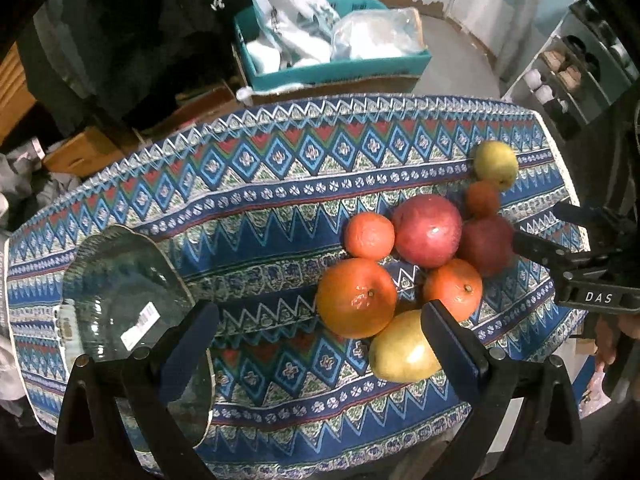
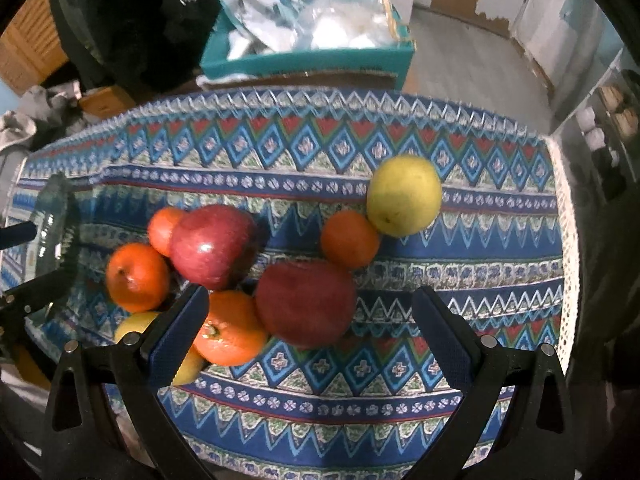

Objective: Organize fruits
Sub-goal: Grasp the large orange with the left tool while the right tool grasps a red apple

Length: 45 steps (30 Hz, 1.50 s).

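Fruits (image 2: 216, 246) lie clustered toward the desk's (image 2: 400, 368) right end: apples, oranges and pears touching. A glass plate (image 1: 120, 280) sits at the left end. The left gripper (image 1: 320, 332) and right gripper (image 2: 310, 320) hover with fingers spread wide, holding nothing

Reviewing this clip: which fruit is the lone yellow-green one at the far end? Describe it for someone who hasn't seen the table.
On the patterned tablecloth, look past the fruit cluster toward the lace-edged end. The yellow-green apple lies farthest back, touching only a small orange. A second yellowish fruit lies on the cluster's near side.
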Tool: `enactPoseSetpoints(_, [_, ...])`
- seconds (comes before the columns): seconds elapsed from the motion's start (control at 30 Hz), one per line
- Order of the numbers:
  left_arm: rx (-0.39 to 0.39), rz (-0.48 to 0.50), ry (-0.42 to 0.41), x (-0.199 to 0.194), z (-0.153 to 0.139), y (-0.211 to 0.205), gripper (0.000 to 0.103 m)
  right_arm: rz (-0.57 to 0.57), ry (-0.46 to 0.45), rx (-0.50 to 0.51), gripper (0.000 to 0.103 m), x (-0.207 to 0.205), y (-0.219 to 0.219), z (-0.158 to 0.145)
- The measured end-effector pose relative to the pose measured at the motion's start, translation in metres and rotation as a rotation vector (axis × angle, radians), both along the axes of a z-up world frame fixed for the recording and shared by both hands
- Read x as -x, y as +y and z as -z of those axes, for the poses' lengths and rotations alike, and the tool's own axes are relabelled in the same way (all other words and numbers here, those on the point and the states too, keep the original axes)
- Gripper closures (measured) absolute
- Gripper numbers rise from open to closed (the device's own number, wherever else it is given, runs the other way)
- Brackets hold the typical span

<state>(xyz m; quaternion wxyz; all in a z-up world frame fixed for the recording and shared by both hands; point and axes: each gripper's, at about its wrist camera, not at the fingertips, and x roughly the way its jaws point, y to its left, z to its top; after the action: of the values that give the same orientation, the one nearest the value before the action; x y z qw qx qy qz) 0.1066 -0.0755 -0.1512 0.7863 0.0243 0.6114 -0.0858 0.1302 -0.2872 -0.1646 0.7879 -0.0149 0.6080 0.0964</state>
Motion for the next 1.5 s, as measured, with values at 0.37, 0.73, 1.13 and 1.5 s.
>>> enactPoseSetpoints(0.37, [-0.008,-0.001,0.099,-0.016,0.049,-0.014,0.001,0.03,0.099,0.037,0.002,-0.013,0.0,0.04])
enactPoseSetpoints(0.73, [-0.047,0.047,0.148,-0.024,0.081,-0.036,0.001,0.087,0.151,-0.007,0.003,-0.021,-0.004,0.086])
enactPoseSetpoints(1.13, [0.109,0.033,0.205,-0.025,0.101,-0.036,0.033,0.115,0.174,-0.102,0.026,-0.023,-0.006,0.092])
enactPoseSetpoints(1.5, [0.056,0.079,0.152,-0.004,0.097,-0.038,0.034,0.048,0.072,-0.013,0.026,-0.006,-0.012,0.07])
